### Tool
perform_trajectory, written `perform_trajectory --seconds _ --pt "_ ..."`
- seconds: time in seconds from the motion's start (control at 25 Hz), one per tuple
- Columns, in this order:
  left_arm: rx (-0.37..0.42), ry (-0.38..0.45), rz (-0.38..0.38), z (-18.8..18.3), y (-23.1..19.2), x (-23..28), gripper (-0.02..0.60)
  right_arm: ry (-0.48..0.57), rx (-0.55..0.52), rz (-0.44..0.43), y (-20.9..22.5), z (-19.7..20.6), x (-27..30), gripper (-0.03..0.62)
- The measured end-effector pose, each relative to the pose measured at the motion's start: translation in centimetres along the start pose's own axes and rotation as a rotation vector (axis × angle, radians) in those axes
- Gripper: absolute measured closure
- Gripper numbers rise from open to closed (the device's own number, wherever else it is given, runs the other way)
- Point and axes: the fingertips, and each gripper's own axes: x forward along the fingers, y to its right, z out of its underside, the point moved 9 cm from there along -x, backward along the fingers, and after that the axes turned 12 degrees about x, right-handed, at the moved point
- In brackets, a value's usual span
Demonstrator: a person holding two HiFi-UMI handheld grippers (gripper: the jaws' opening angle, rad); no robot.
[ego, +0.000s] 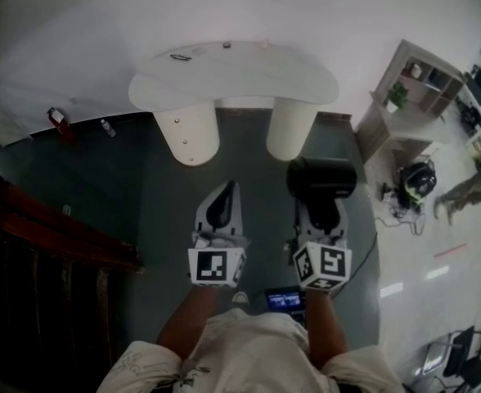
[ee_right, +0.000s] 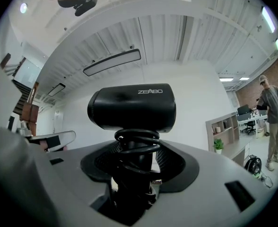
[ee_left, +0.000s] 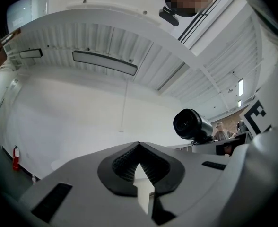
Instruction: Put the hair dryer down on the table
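1. Right gripper view shows the hair dryer [ee_right: 132, 109] upright. Its black barrel lies crosswise above the jaws, and its handle, wrapped in coiled cord [ee_right: 137, 143], runs down between them.
2. My right gripper [ee_right: 138, 167] is clamped on that wrapped handle, with a pad pressing on each side, so the dryer is in the air and not on any surface.
3. My left gripper [ee_left: 139, 169] sits just to the left of the right one. Its jaws meet at the tips with nothing between them, so it plays no part for now.
4. The white table [ego: 306, 76] stands at the far side of the scene, well apart from both grippers, with dark floor between.
5. I judge this to be the carrying step, with the set-down not yet begun. The next move calls for bringing the dryer forward over a bare part of the tabletop. I would then lower it until the barrel rests there and spread the right jaws so the cord does not snag.
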Motion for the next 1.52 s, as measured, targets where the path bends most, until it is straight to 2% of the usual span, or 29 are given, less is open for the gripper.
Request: perform_trajectory --seconds 0.32,0.8,1.0,1.4,1.52 --pt "0.006 -0.007 0.017 2.4 -0.4 7.5 0.586 0.013 -0.007 -0.008 3.1 -0.1 7.0 0.358" --pt "0.026 0.009 0.004 3.5 2.7 24.8 0.586 -0.012 -0.018 -0.021 13.3 -3.7 20.5 0.358" --pt "0.023 0.017 0.006 4.4 4.2 29.6 0.586 -0.010 -0.008 -0.024 16.5 -4.3 24.5 0.358" --pt "0.009 -0.004 0.038 7.2 3.1 36.5 0.586 -0.019 0.004 0.006 18.8 -3.8 31.2 0.358" --pt "0.003 0.020 0.052 8.2 1.9 39.4 0.586 -0.017 -0.005 0.026 19.1 -3.6 34.0 0.358"
